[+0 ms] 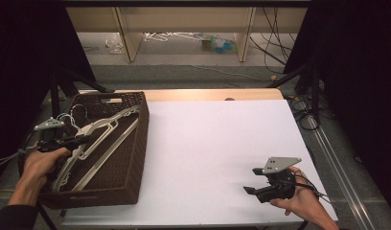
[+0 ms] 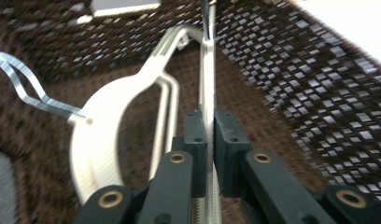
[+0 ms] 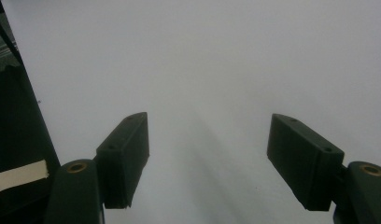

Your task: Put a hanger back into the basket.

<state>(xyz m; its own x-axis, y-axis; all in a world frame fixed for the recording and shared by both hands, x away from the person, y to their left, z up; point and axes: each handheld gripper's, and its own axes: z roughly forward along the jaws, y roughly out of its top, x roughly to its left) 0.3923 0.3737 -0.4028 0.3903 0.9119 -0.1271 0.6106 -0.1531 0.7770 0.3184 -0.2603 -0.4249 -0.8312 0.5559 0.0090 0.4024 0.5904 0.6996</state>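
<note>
Left tool (image 1: 83,140) over the brown wicker basket (image 1: 138,158) at the counter's (image 1: 222,153) left edge, pads pinching the thin straight bar of a white hanger (image 2: 208,93) edge-on. The hanger (image 1: 100,143) lies slantwise in the basket, long axis from near-left to far-right, metal hook (image 1: 71,115) toward the far-left corner, so any lift likely runs along that bar, up and rightward. Right tool (image 1: 255,184) rests well apart on the bare white counter, jaws spread, nothing between them; the left hand is clearly nearer.
</note>
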